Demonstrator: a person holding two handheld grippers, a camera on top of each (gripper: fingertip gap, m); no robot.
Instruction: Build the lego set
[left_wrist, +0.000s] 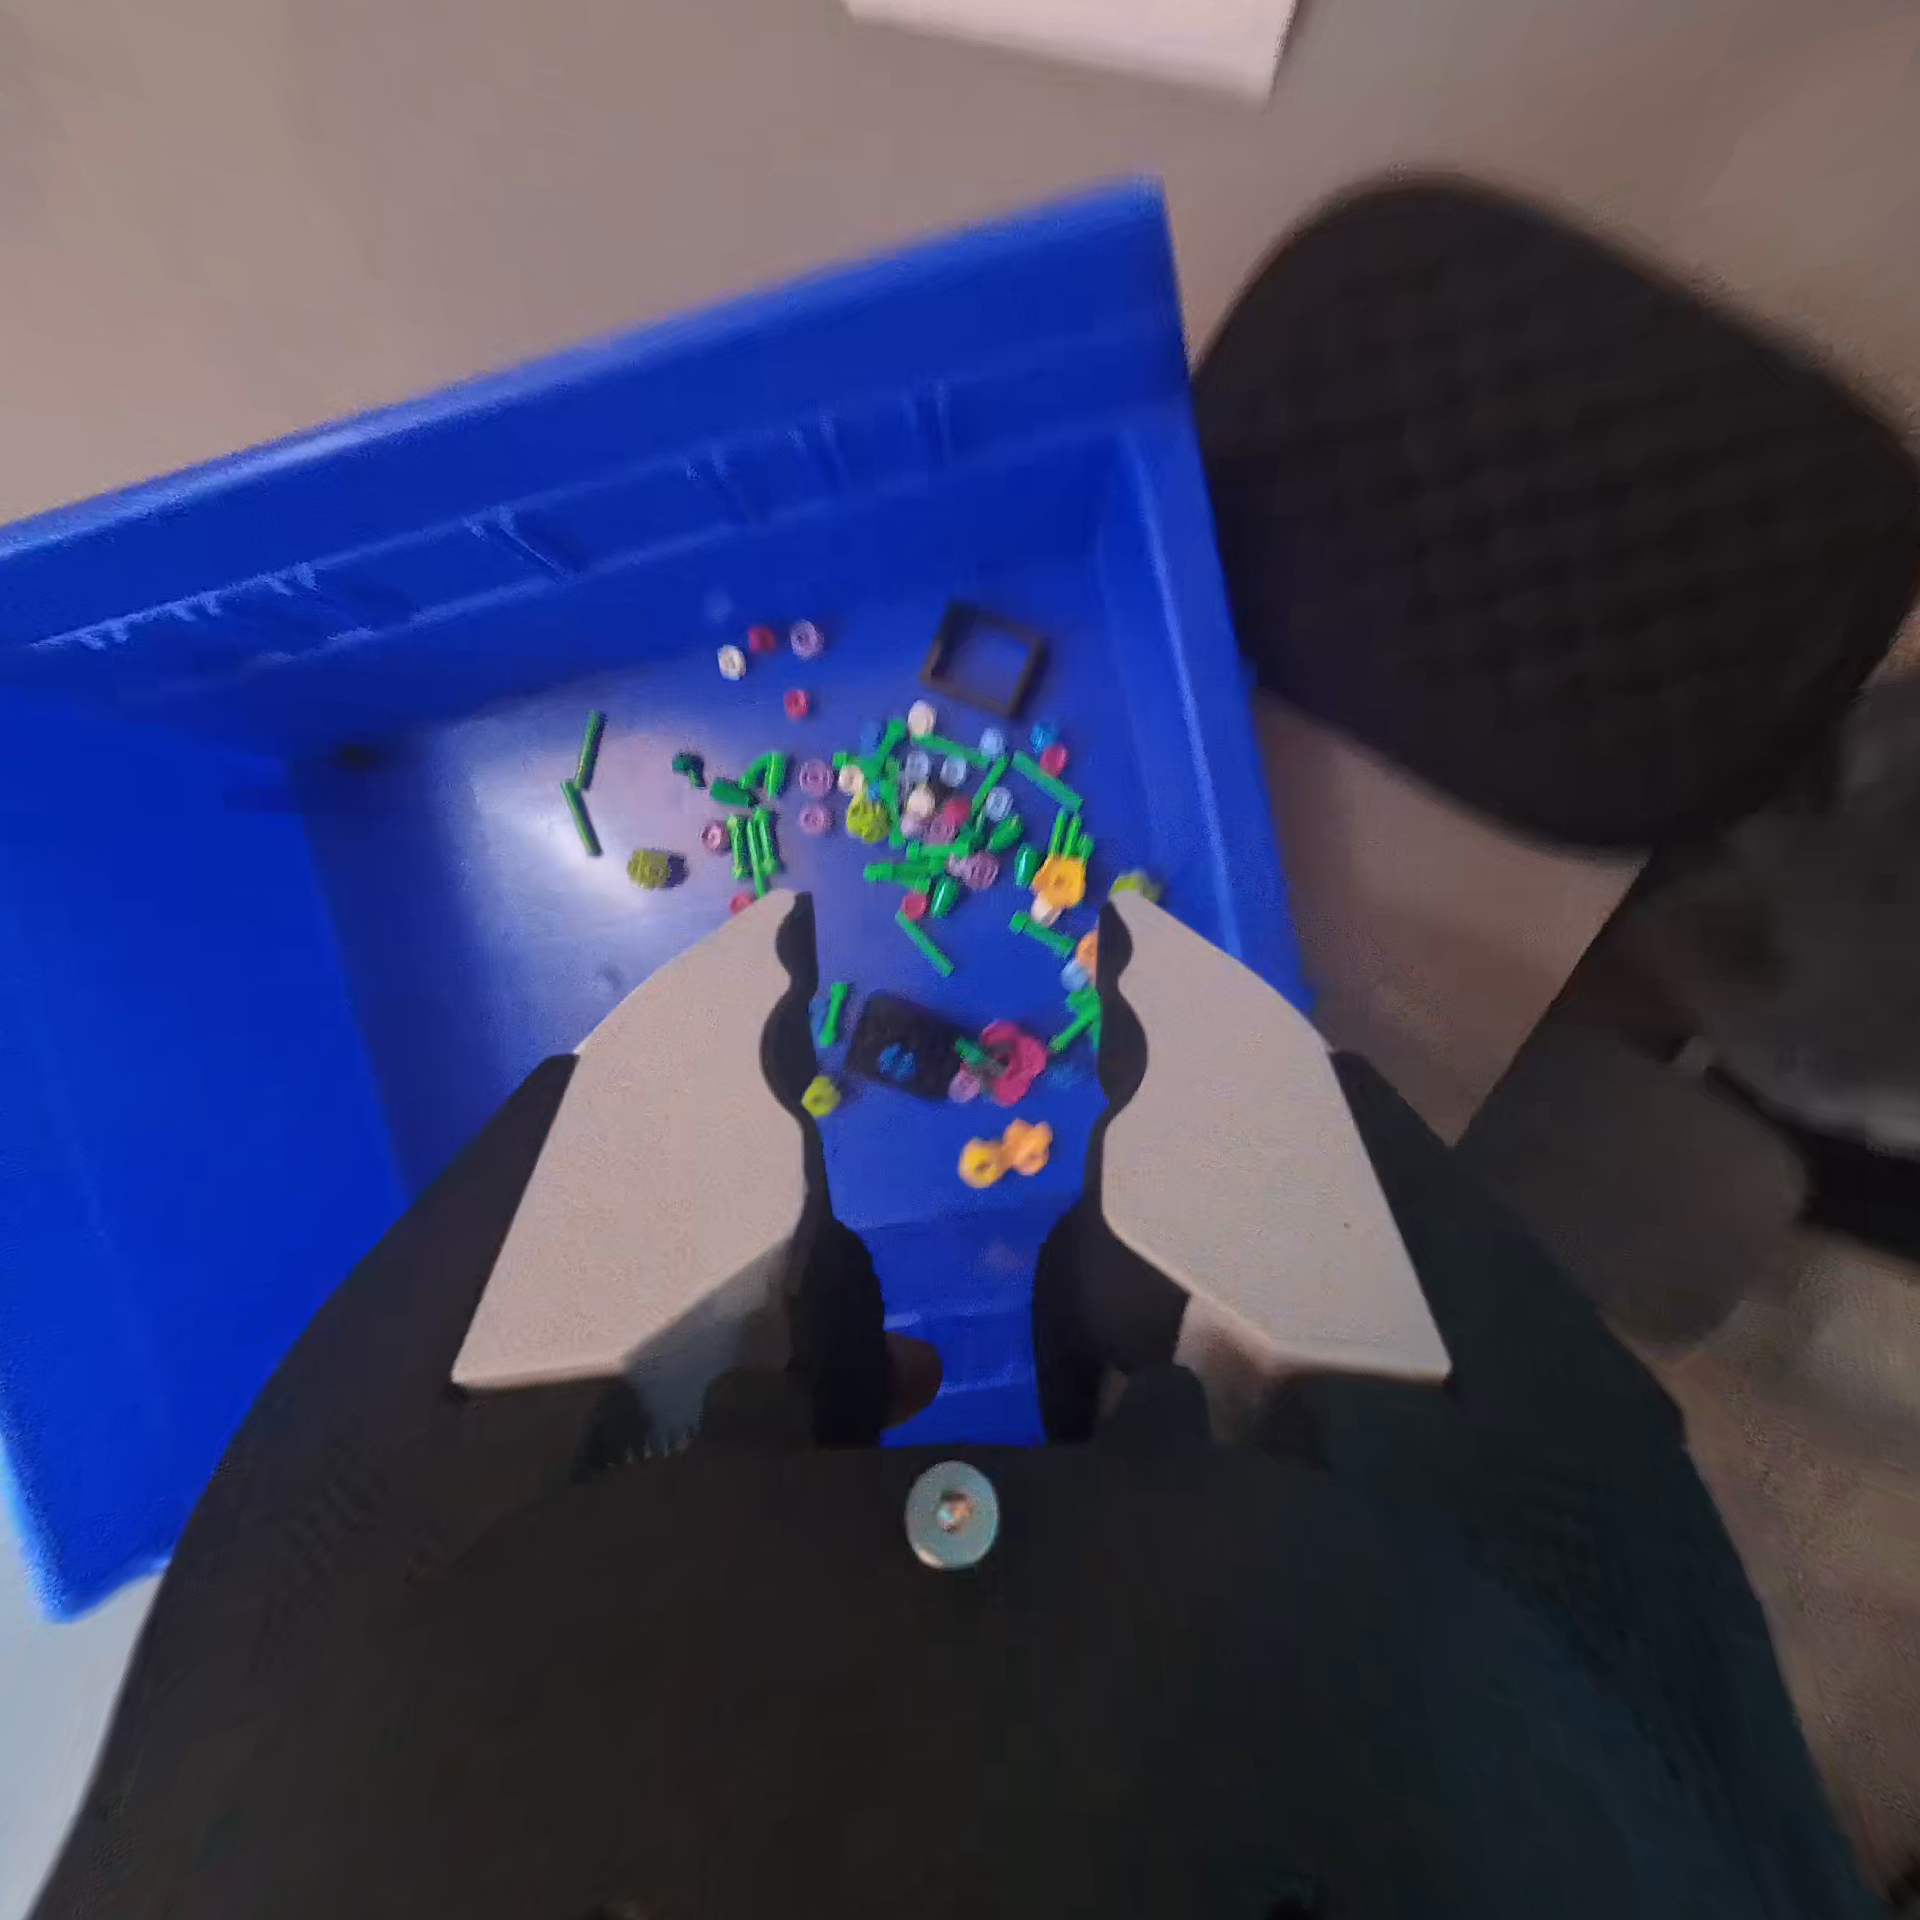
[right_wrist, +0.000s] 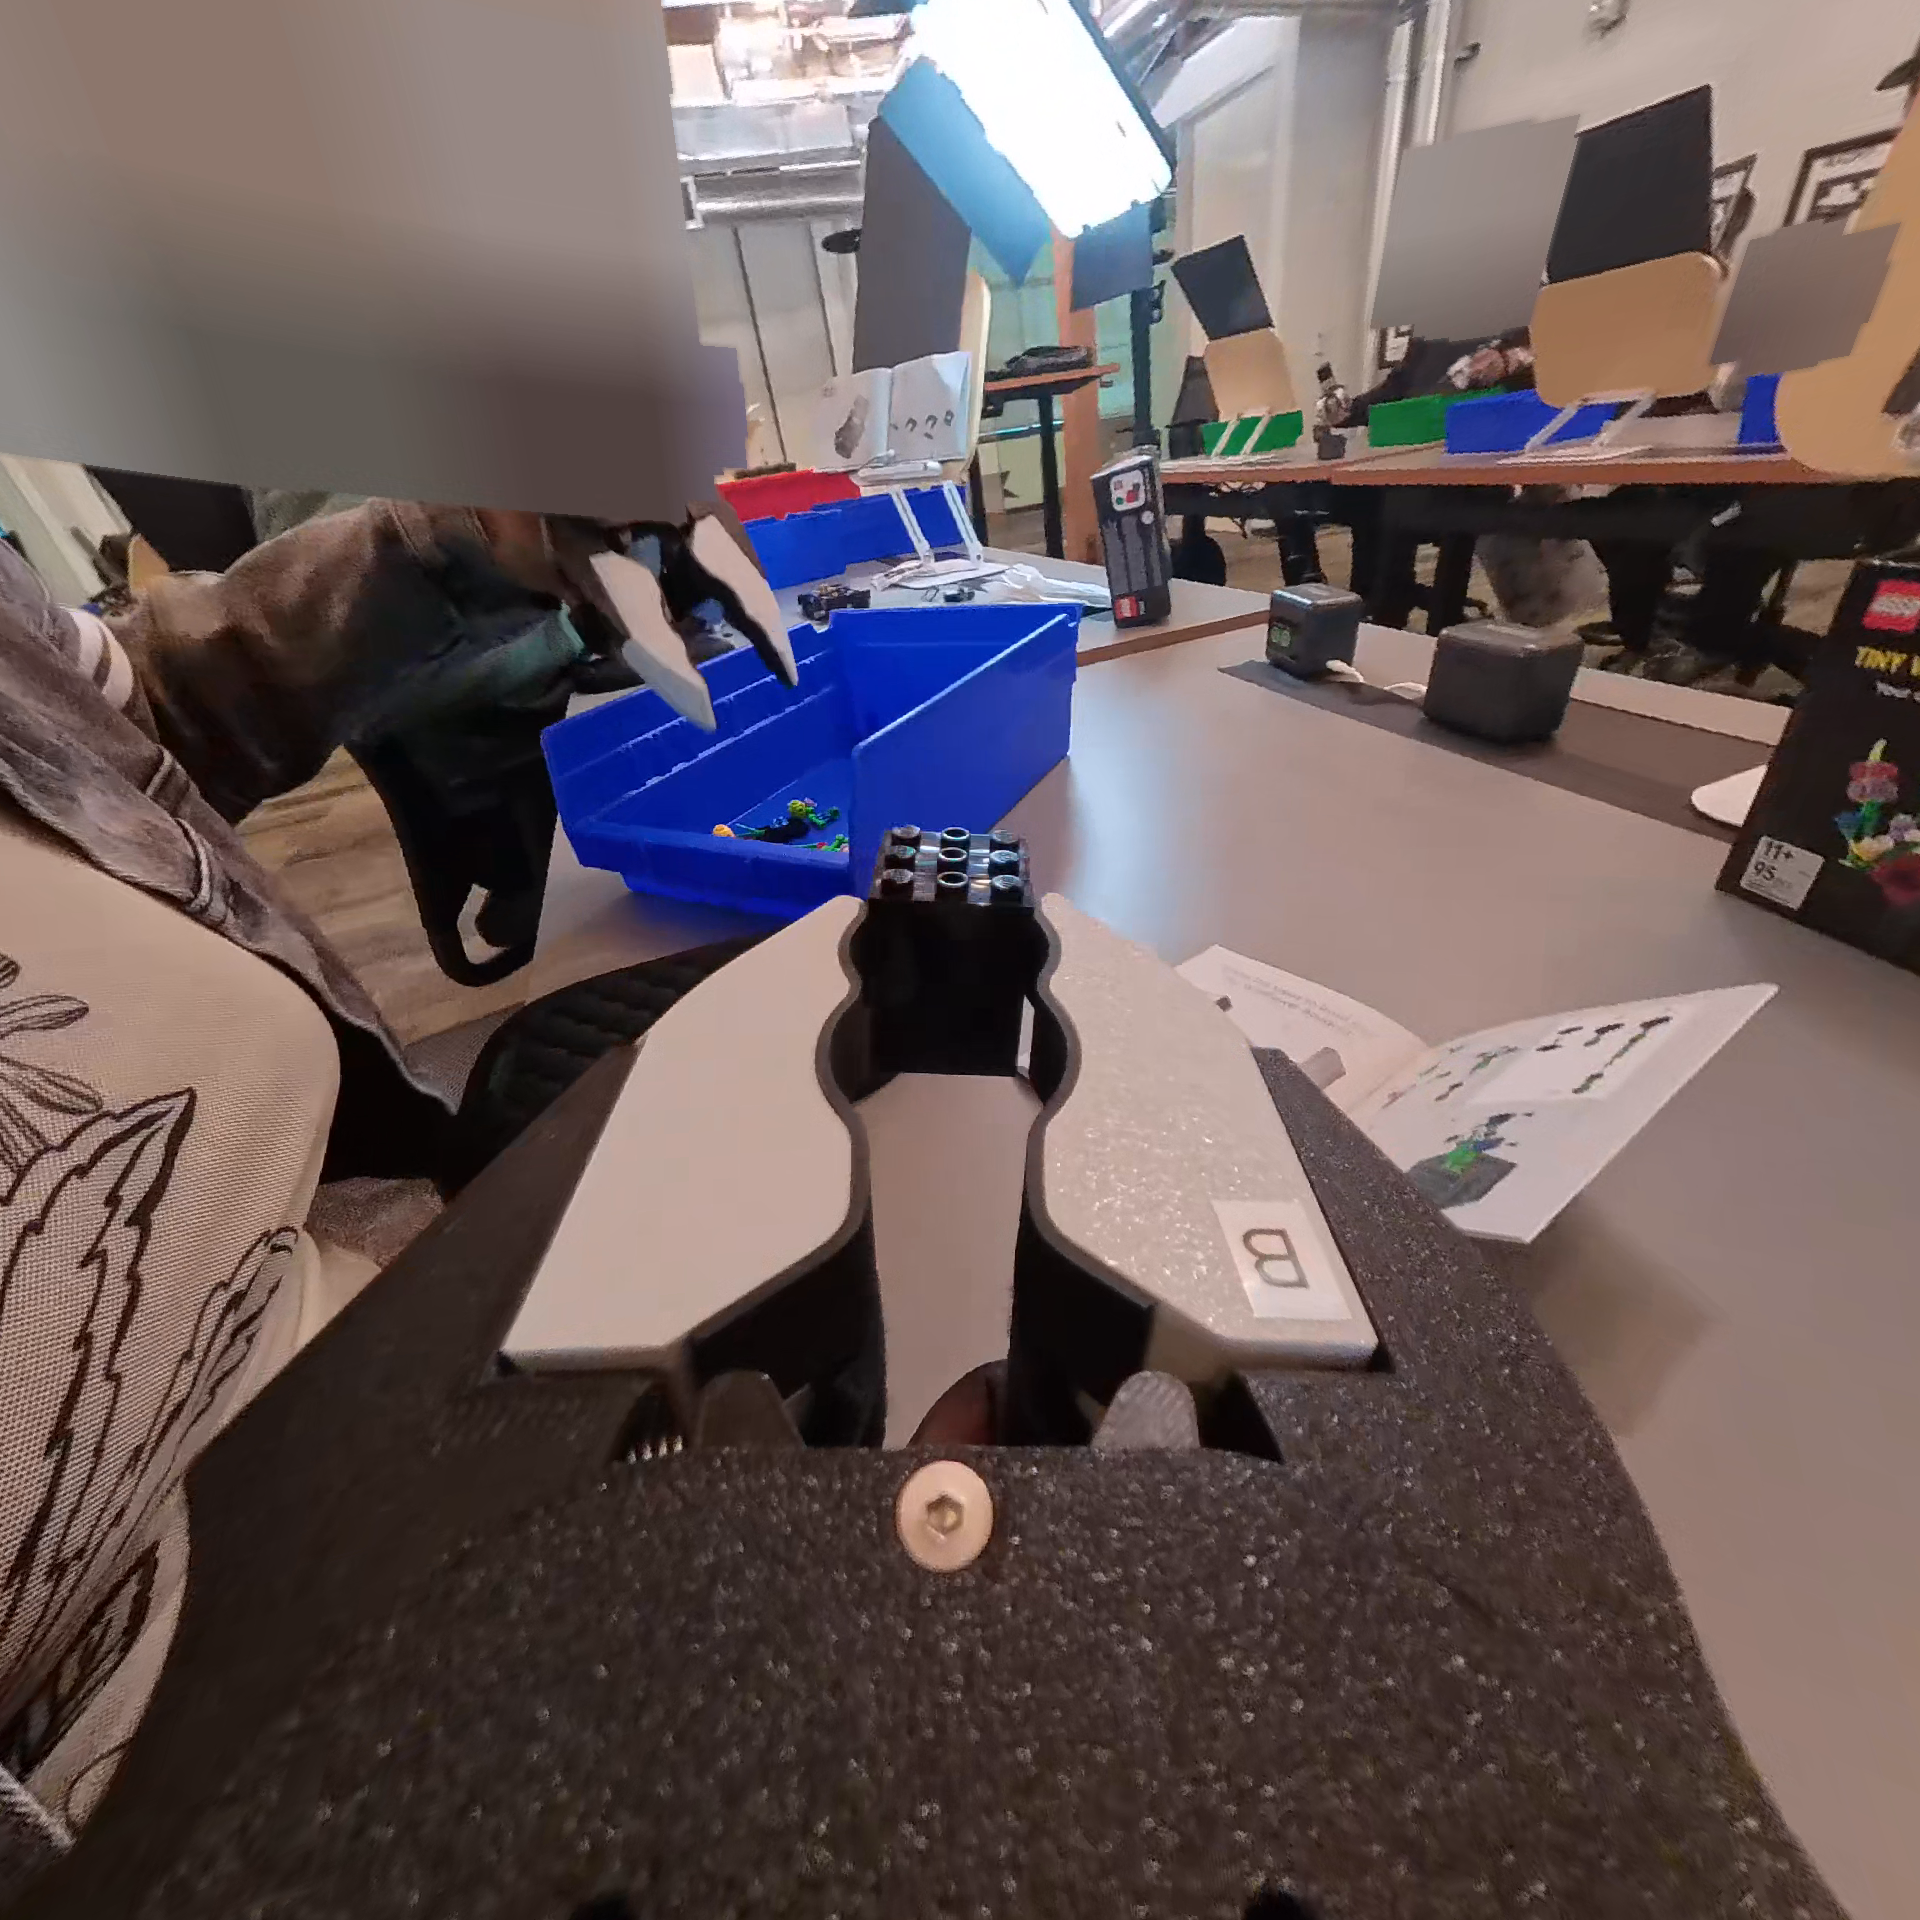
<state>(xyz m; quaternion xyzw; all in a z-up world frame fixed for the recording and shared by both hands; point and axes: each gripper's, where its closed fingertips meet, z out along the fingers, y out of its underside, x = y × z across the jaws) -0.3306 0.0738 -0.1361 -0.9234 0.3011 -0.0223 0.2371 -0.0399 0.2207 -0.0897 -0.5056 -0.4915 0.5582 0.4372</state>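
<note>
A blue bin (left_wrist: 644, 488) holds several loose lego pieces: green stems (left_wrist: 925, 862), small round studs, yellow flowers (left_wrist: 1003, 1151), a pink flower (left_wrist: 1013, 1060), a black plate (left_wrist: 902, 1049) and a black square frame (left_wrist: 987, 660). My left gripper (left_wrist: 951, 909) is open and empty above the bin; it also shows in the right wrist view (right_wrist: 748, 696), over the bin (right_wrist: 956, 727). My right gripper (right_wrist: 951, 920) is shut on a black lego block (right_wrist: 951, 935) with studs on top, held above the grey table (right_wrist: 1351, 831).
An open instruction booklet (right_wrist: 1507, 1081) lies on the table to the right, and the set's black box (right_wrist: 1839, 810) stands at the far right. Two dark cube devices (right_wrist: 1496, 681) sit behind. A black chair (left_wrist: 1558, 520) is beside the bin. A person's patterned sleeve (right_wrist: 135, 1143) is at left. The tips of one gripper are about 35 centimeters away from the tips of the other.
</note>
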